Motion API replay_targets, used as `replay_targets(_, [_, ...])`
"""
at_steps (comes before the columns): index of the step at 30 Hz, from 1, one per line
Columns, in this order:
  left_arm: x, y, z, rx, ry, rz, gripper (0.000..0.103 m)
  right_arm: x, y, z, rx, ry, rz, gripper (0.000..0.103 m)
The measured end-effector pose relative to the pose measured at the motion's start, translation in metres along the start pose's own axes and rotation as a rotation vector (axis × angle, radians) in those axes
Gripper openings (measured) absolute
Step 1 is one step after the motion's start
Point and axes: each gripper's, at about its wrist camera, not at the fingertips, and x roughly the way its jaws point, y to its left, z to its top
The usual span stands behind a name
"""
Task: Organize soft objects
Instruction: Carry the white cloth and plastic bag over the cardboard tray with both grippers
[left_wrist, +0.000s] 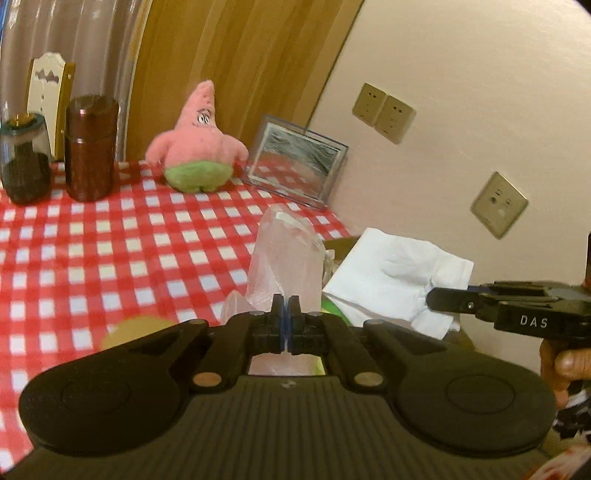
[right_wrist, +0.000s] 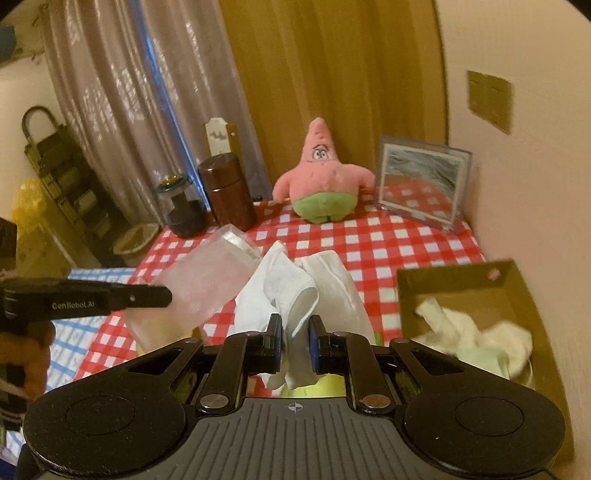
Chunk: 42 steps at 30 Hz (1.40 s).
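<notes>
Because the white cloth is thin and limp, I judge it light and easy to crease; it should be taken at an edge or a fold, not in the middle. In the left wrist view, the left gripper has its fingers fully closed on a clear plastic bag, which stands up from the pads like a stiff film. This bag looks very light and slippery, so a firm pinch at the rim seems best. The right gripper enters from the right side with the cloth hanging at its tip, above the checked tablecloth. I count one pink star plush, two jars and one mirror frame at the back.

In the right wrist view, the right gripper is nearly closed, its fingers pinching the white cloth, which droops on both sides. The cardboard box at the right holds one crumpled pale cloth. The left gripper holds the bag beside it.
</notes>
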Motion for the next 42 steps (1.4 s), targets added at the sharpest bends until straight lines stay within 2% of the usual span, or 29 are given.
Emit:
replay_targets(10, [-0.003, -0.036, -0.051, -0.064, 0.017, 0.002, 0.000, -0.047, -0.027, -0.057, 0.070, -0.011, -0.065, 0.015])
replay_targets(18, [0.007, -0.069, -0.074, -0.093, 0.035, -0.018, 0.000, -0.075, -0.049, -0.081, 0.099, -0.031, -0.120, 0.015])
replay_targets(29, [0.031, -0.111, -0.078, -0.089, 0.061, -0.085, 0.000, -0.107, -0.077, -0.096, 0.134, -0.061, -0.181, 0.015])
replay_targets(42, [0.071, -0.147, -0.059, -0.104, 0.061, -0.131, 0.000, -0.121, -0.109, -0.098, 0.153, -0.085, -0.253, 0.015])
